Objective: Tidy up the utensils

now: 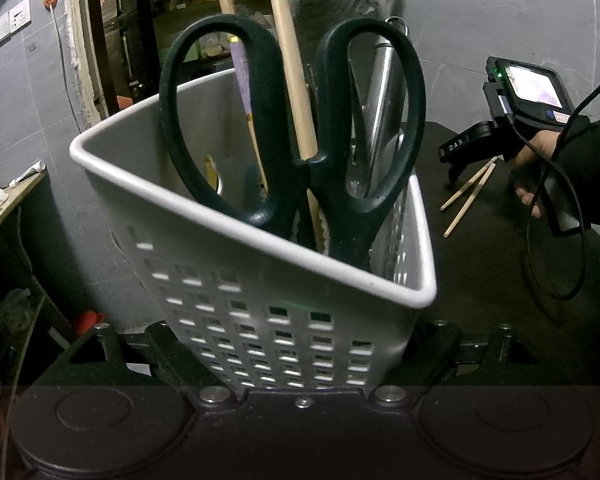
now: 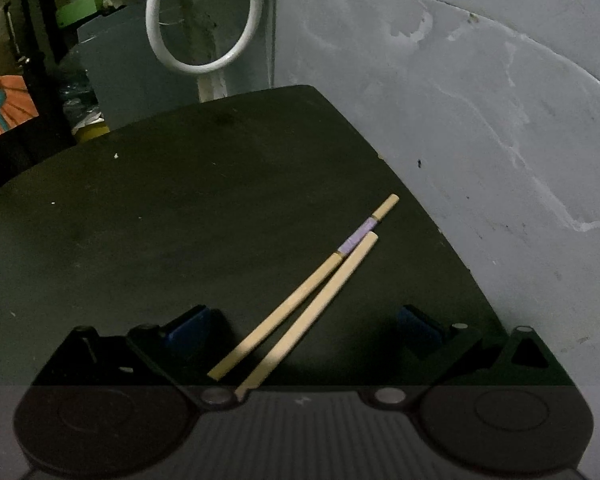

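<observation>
Basket crowded, table open

My way into the basket [image 1: 260, 264] is blocked by scissors [image 1: 292, 120]; around the chopsticks [image 2: 300, 300], bare table [image 2: 140, 220].

- I see a dark table top [image 2: 180, 208] with a rounded far edge, dimly lit.
- Beyond it, a grey wall [image 2: 480, 100] with pale cracks and stains.
- A white hose loop [image 2: 204, 62] hangs at a corner.
- On my left, wall switches [image 1: 11, 22] and a dark doorway [image 1: 140, 40] onto cluttered shelves.
</observation>
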Available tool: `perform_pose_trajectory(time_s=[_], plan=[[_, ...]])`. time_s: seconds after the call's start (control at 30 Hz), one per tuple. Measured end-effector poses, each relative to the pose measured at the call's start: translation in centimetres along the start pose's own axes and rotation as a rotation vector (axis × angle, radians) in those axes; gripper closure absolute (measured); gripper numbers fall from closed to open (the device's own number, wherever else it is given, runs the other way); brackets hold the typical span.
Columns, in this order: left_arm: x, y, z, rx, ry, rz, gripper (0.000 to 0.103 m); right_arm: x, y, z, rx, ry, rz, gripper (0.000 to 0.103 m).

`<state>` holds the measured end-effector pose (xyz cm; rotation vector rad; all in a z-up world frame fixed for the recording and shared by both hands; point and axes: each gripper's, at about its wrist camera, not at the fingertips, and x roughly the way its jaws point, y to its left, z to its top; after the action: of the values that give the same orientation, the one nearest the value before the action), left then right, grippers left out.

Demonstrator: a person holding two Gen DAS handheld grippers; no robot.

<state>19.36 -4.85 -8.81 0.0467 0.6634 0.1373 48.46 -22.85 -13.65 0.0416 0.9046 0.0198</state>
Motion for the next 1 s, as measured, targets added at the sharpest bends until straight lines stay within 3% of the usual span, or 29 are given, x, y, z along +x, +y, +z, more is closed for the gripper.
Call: perform_pose_trajectory(time_s=[0.3, 0.43, 0.57, 0.8, 1.0], plan=[[0.0, 0.1, -0.1, -0.001, -0.001, -0.006, 0.016, -2.1, 0.2, -1.4, -0.048, -0.051, 0.047, 0.045], [0.1, 0.3, -0.1, 0.004, 0.002, -0.006, 0.016, -3.0, -0.2, -2.4, -0.091, -0.062, 0.078, 0.071], [0.1, 0.6, 0.0, -0.002, 0.005, -0.015, 0.016, -4.1, -0.3, -3.5, -0.147, -0.049, 0.123, 0.086], [0.0, 1.2, 0.0, 0.003, -0.001, -0.037, 0.018, -7.9, -1.2, -7.1, -0.249, 0.006, 0.233, 0.088], [0.0, 1.6, -0.2, 0.008, -0.007, -0.052, 0.019, -12.0, -2.1, -11.9, -0.409, 0.037, 0.342, 0.088]])
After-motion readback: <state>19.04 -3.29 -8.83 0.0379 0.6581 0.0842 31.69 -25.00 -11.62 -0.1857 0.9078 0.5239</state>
